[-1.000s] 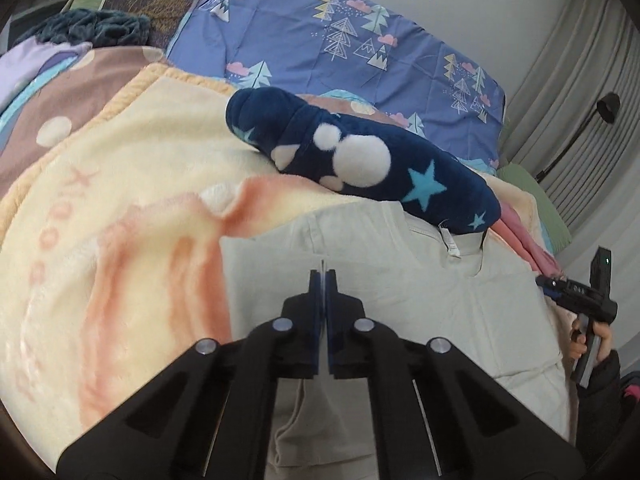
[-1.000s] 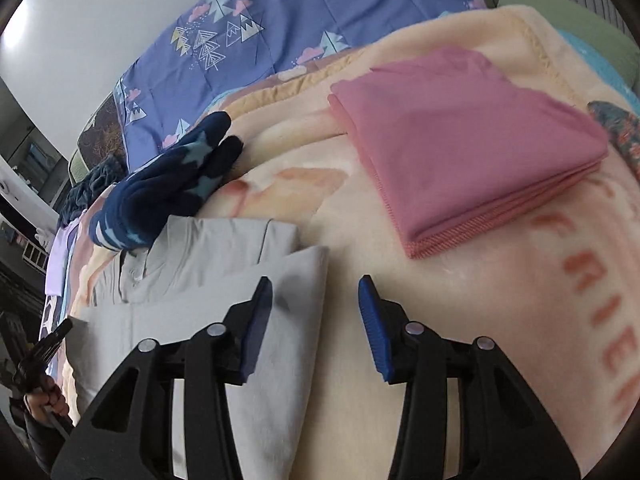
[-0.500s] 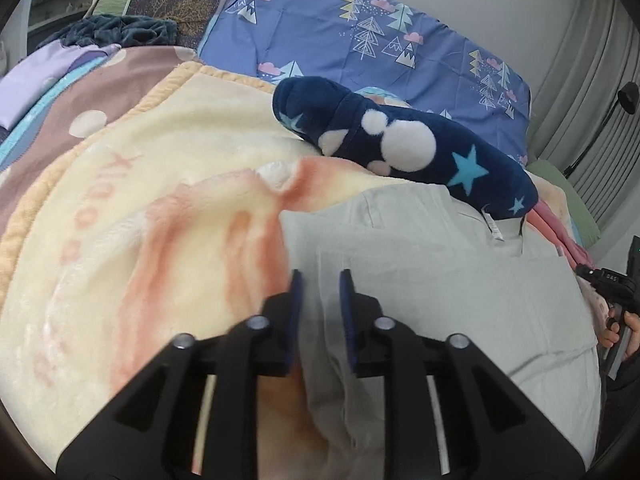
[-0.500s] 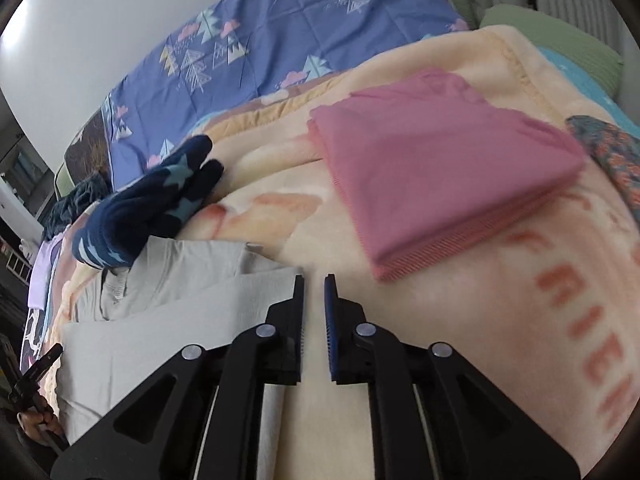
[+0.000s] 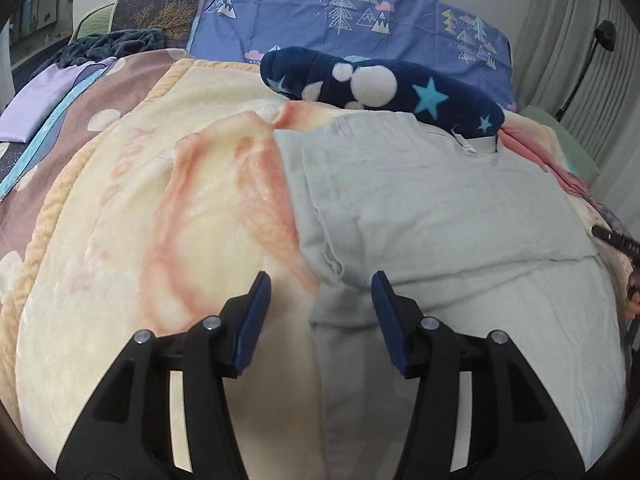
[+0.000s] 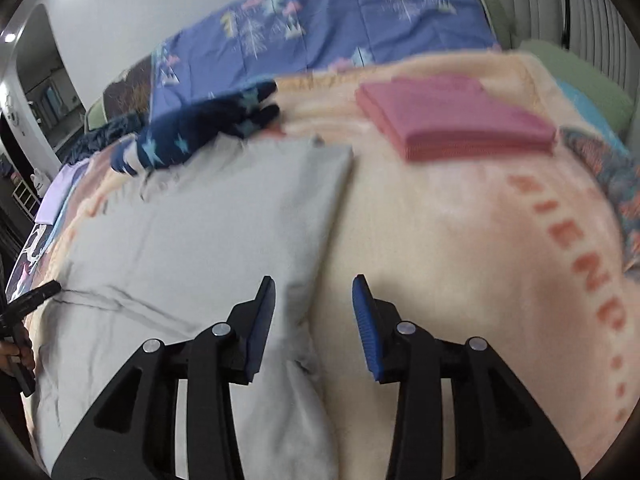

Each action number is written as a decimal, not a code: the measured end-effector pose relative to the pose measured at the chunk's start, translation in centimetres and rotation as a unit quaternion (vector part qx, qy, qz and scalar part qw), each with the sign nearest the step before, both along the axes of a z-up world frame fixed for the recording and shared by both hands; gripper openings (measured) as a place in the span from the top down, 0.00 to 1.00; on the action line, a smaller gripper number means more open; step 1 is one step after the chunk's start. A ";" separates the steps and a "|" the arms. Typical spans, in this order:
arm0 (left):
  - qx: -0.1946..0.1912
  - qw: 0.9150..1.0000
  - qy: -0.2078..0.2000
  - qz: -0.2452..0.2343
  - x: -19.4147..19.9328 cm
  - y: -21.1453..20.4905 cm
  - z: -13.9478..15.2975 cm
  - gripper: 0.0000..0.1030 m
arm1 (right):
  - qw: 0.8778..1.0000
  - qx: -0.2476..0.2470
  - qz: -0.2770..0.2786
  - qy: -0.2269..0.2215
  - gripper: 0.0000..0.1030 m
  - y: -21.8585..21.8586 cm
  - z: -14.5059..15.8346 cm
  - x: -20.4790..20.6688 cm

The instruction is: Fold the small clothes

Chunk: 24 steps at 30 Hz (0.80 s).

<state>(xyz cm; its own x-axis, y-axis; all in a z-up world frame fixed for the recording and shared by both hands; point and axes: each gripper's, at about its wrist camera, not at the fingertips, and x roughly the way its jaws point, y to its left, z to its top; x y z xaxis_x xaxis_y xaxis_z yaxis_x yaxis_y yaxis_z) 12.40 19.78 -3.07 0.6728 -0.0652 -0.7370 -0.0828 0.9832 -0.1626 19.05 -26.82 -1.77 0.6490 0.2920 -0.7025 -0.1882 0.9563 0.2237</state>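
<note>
A pale grey shirt lies flat on the cream and peach blanket, its sides folded inward. My left gripper hovers over the shirt's left folded edge. Its jaws are opening, with that edge between them and untouched by the pads. In the right wrist view the same grey shirt fills the left half. My right gripper stands over its right folded edge, jaws opening, pads off the cloth. Each gripper shows as a dark tip at the other view's border: right gripper, left gripper.
A navy fleece piece with stars lies just beyond the shirt's collar. A folded pink garment sits on the blanket to the right. Blue tree-print bedding runs along the wall, with curtains at right.
The left jaws went from shut to wide apart. The right jaws closed almost together, then parted again. Both grippers slid outward to the shirt's side edges, and the right view is now motion-blurred.
</note>
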 end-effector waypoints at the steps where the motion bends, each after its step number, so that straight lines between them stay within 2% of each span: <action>1: -0.005 1.000 0.001 0.001 -0.6 0.3 -0.1 0.49 | 1.000 -0.001 0.005 -0.005 0.62 0.3 0.6 -0.2; 3: -0.023 1.000 0.005 0.007 -1.5 0.9 -0.7 0.49 | 1.000 0.002 0.018 -0.015 0.62 1.2 1.8 -0.6; 6: -0.053 0.999 0.003 0.012 -2.4 1.4 -1.5 0.58 | 0.999 0.005 0.051 -0.016 0.62 3.3 2.4 -0.8; 11: -0.066 0.998 -0.006 0.008 -2.2 1.5 -1.1 0.68 | 0.994 0.003 0.110 -0.007 0.62 10.1 3.4 0.2; 15: -0.104 0.994 -0.027 -0.004 -1.2 1.5 -1.4 0.69 | 0.982 -0.021 0.186 -0.016 0.62 19.5 5.7 1.8; 18: -0.124 0.992 -0.026 -0.010 -0.7 1.4 -2.5 0.70 | 0.972 -0.034 0.233 -0.008 0.62 27.0 6.7 3.4; 21: -0.137 0.990 -0.035 -0.015 -1.0 1.7 -2.4 0.73 | 0.961 -0.065 0.268 -0.002 0.62 34.6 6.4 4.8; 24: -0.148 0.988 -0.034 -0.012 -1.0 2.0 -2.7 0.76 | 0.953 -0.105 0.284 0.011 0.62 40.9 4.6 6.1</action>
